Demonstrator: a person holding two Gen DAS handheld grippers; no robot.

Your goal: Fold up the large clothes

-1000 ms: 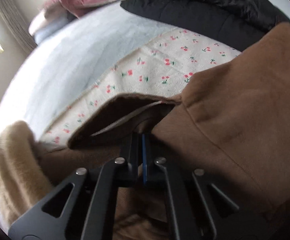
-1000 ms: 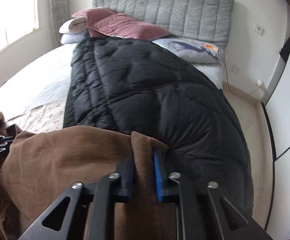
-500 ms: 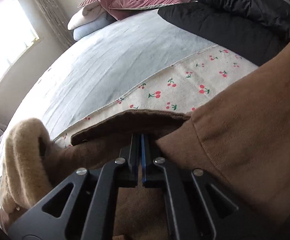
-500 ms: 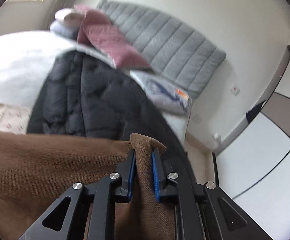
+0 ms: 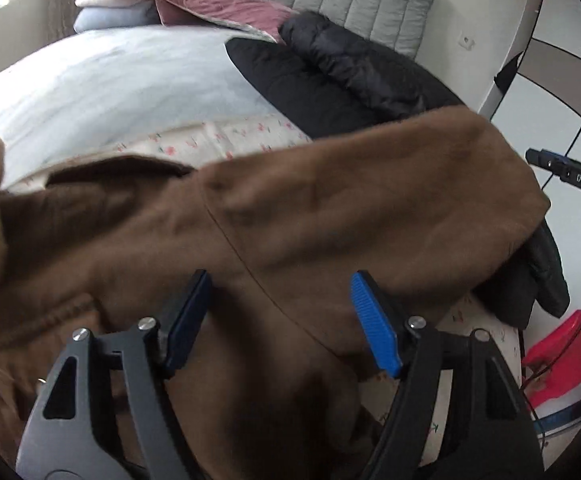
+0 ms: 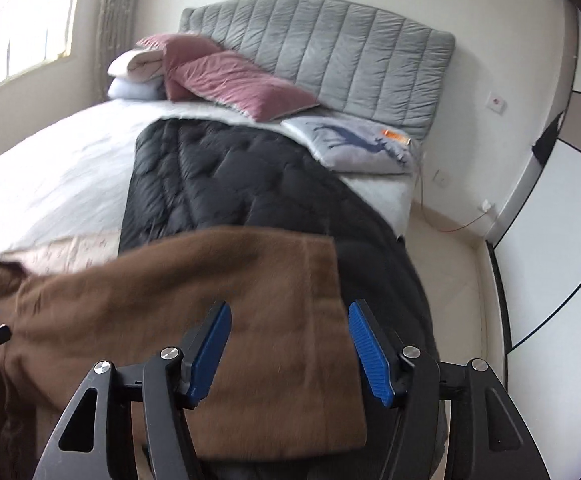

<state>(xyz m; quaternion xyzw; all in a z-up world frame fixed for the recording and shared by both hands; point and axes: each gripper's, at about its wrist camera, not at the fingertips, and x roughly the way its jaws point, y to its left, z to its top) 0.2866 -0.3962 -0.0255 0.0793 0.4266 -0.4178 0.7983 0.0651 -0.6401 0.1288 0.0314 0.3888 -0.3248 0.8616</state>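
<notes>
While my jaws have just been opening | left gripper (image 5: 280,320) and right gripper (image 6: 290,350) released, nothing pinched | brown garment (image 5: 330,216) lies beneath both fingers' tips, draped over black quilt (image 6: 250,184) on the bed (image 6: 70,176)

the brown garment (image 6: 250,312) is soft matt cloth with a faintly brushed nap. the black quilted coat (image 6: 242,184) looks puffy with a slight sheen, and the grey headboard (image 6: 330,48) is padded, ribbed fabric.
</notes>
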